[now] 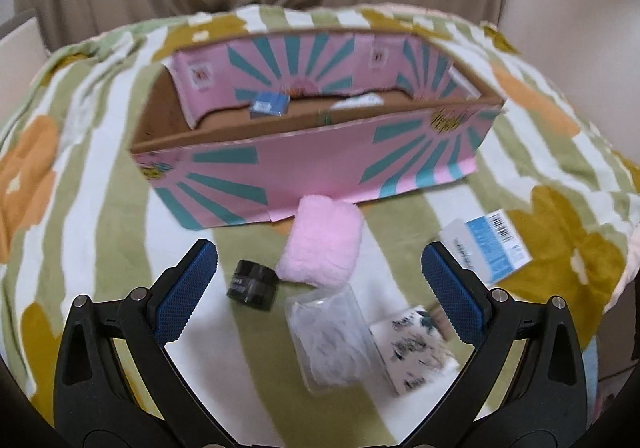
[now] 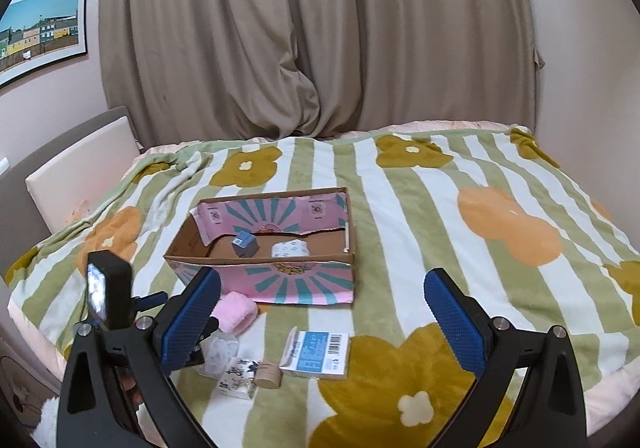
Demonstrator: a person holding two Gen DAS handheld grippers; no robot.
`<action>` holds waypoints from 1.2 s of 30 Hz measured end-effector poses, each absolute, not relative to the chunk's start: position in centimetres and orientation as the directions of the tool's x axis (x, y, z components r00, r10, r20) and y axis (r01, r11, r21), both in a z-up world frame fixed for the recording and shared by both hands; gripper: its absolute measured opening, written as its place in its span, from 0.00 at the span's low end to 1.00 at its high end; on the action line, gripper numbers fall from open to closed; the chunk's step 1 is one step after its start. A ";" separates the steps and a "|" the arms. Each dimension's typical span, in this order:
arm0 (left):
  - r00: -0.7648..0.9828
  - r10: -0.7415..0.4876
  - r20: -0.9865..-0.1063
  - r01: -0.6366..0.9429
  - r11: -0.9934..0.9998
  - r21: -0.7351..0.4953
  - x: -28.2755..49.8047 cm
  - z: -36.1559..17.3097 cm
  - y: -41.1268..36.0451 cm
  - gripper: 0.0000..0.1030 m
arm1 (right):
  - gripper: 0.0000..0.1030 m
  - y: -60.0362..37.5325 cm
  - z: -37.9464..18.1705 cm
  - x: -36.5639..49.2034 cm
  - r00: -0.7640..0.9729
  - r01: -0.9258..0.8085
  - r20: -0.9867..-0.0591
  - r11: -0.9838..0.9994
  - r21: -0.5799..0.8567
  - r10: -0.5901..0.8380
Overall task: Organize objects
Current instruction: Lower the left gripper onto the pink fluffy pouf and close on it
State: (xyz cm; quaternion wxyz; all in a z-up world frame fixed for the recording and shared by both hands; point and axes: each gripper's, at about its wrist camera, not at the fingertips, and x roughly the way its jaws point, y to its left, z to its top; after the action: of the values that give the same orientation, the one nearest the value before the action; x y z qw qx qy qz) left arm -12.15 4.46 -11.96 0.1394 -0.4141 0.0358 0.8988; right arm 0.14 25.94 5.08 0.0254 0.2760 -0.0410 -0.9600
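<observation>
- The left gripper (image 1: 320, 280) is held low over the blanket (image 1: 96, 184), its blue-padded fingers (image 1: 186, 292) spread wide apart with nothing between the pads; it is aimed at the loose items in front of the box.
- The right gripper (image 2: 322, 318) is held higher and further back, fingers (image 2: 454, 322) likewise wide apart and holding nothing. In the right wrist view the left gripper's camera body (image 2: 108, 290) is seen at lower left.
- The pink cardboard box (image 1: 320, 172), printed with teal rays, stands open-topped on the blanket. Recorded inside, left to right: a small blue carton (image 2: 244, 244) and a white patterned packet (image 2: 291, 249).
- Loose items before the box, left to right in the left wrist view: a black jar (image 1: 251, 284), a pink fluffy roll (image 1: 320, 252) touching the box's front wall, a clear plastic case (image 1: 334, 332), a white printed box (image 1: 412, 348), and a blue-and-white carton (image 1: 486, 248).
- A small tan cylinder (image 2: 268, 377) is seen beside the white printed box in the right wrist view.
- A barcode is visible on the blue-and-white carton; its printed text and the jar's label cannot be read.
</observation>
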 end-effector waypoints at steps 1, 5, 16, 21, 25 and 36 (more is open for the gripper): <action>-0.611 0.213 -0.763 -0.283 -0.958 -0.040 -12.6 -12.4 4.7 0.95 | 0.99 26.1 5.0 0.1 -0.845 0.022 -0.531 -0.995 0.093 -0.068; -0.578 0.177 -0.796 -0.295 -0.955 0.002 -14.4 -14.6 5.6 0.91 | 0.99 26.9 4.8 0.0 -0.839 0.005 -0.542 -0.995 0.098 -0.057; -0.502 0.177 -0.847 -0.311 -0.950 -0.015 -17.0 -17.9 6.3 0.50 | 0.99 27.0 4.4 -0.4 -0.827 -0.009 -0.560 -0.996 0.090 -0.043; -0.499 0.184 -0.847 -0.321 -0.947 -0.017 -16.9 -18.0 6.4 0.43 | 0.99 26.5 4.2 -0.7 -0.822 0.001 -0.567 -0.997 0.082 -0.047; -0.505 0.205 -0.839 -0.326 -0.945 -0.035 -16.7 -17.4 6.2 0.41 | 0.99 26.5 4.0 -0.8 -0.820 0.003 -0.570 -0.996 0.088 -0.053; -0.604 0.269 -0.750 -0.342 -0.938 -0.061 -14.4 -11.3 5.9 0.40 | 0.99 26.3 3.7 -1.0 -0.814 0.009 -0.578 -0.995 0.095 -0.062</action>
State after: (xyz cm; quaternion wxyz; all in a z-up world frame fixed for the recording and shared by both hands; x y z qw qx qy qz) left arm -14.39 5.86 -11.29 0.1709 -0.4108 0.0443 0.8945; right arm -1.00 26.27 3.73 0.0186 0.3047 -0.0438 -0.9513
